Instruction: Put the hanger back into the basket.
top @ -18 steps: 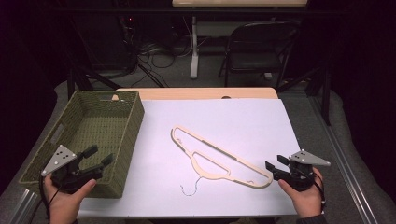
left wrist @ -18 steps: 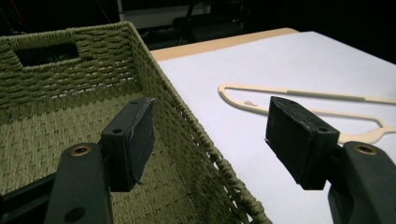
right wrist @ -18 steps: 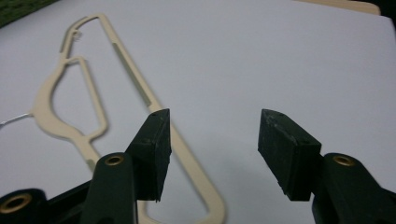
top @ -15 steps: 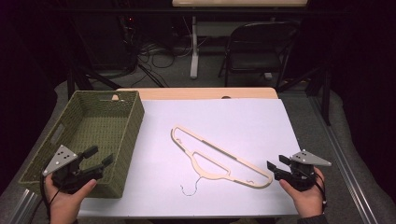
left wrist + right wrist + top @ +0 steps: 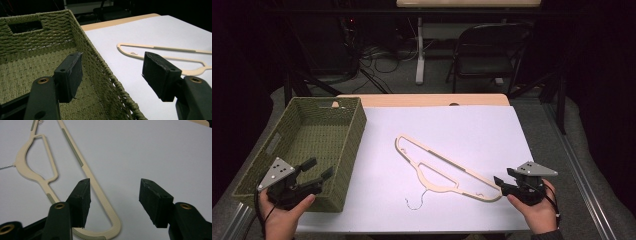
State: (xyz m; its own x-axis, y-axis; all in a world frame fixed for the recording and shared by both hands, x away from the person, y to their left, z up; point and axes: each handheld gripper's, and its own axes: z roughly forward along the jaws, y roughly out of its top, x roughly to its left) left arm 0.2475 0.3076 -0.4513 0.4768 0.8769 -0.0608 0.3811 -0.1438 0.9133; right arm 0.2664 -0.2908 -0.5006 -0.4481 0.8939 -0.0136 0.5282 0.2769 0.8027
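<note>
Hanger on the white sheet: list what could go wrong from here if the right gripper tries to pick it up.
1. The hanger is thin and lies flat on the sheet; the right gripper's open jaws may scrape the sheet or slip off it.
2. Lifted by its rounded end, it may swing, and its wire hook could snag.
3. The left gripper straddles the basket wall and may bump it.

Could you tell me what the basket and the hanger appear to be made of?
The basket looks like woven olive-green fibre or paper cord, matte: the twisted strands show in the left gripper view. The hanger seems to be smooth cream plastic, flat and thin, with grey grip strips and a thin wire hook.
</note>
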